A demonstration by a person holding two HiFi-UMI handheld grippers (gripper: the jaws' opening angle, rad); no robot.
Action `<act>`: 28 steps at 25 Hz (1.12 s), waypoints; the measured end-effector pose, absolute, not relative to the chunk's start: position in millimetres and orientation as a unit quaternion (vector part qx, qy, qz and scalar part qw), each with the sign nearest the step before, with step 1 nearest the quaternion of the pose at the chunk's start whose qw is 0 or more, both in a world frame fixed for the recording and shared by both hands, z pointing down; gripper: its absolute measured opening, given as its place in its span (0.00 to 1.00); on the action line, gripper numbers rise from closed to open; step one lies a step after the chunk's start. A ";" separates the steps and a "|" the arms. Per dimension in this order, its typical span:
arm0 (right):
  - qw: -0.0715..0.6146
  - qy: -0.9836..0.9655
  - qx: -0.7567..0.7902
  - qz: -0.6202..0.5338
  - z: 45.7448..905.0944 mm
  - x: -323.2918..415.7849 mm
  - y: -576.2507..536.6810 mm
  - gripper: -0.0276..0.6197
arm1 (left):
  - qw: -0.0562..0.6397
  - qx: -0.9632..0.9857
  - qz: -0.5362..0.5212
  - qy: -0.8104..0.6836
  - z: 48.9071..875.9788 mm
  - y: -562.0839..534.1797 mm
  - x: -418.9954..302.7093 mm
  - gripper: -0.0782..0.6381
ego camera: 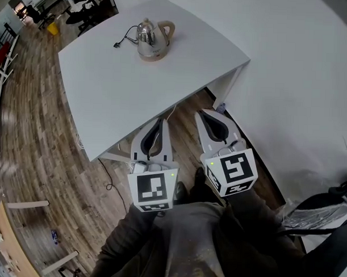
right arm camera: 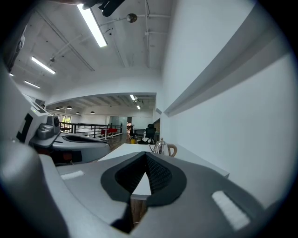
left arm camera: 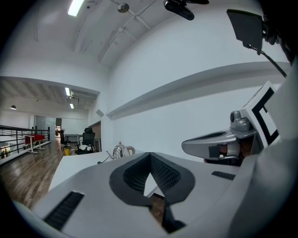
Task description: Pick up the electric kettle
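Observation:
A shiny steel electric kettle [ego camera: 152, 39] with a tan handle stands on its base near the far end of the white table [ego camera: 124, 93]; its black cord trails off to the left. It shows small and distant in the left gripper view as the kettle [left arm camera: 119, 151] and in the right gripper view as the kettle [right arm camera: 160, 147]. My left gripper [ego camera: 157, 128] and right gripper [ego camera: 215, 122] are side by side at the table's near edge, well short of the kettle. Both are shut with nothing between their jaws.
A white wall [ego camera: 300, 83] runs along the table's right side. Wooden floor [ego camera: 31, 153] lies to the left, with a cable on it under the table edge. Office chairs [ego camera: 87, 13] stand far behind. A black chair [ego camera: 324, 225] is at my right.

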State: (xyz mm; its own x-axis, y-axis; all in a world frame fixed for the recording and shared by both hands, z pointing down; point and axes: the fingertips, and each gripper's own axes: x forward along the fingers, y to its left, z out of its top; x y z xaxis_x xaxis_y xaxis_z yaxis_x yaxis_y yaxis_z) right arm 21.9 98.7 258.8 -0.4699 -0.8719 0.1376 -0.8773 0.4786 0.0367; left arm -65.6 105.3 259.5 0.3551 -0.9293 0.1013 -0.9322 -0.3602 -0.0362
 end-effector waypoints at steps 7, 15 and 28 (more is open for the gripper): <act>0.068 -0.861 0.503 0.028 263.0 25.3 57.2 0.05 | 0.019 0.816 0.060 -0.574 262.7 65.7 -63.5 0.11; 0.068 -0.865 0.496 0.040 269.4 36.2 9.6 0.05 | 0.024 0.814 0.070 -0.576 268.0 18.7 -50.2 0.11; 0.062 -0.877 0.475 0.039 267.9 62.2 -56.3 0.05 | 0.021 0.800 0.074 -0.595 267.3 -43.5 -24.5 0.11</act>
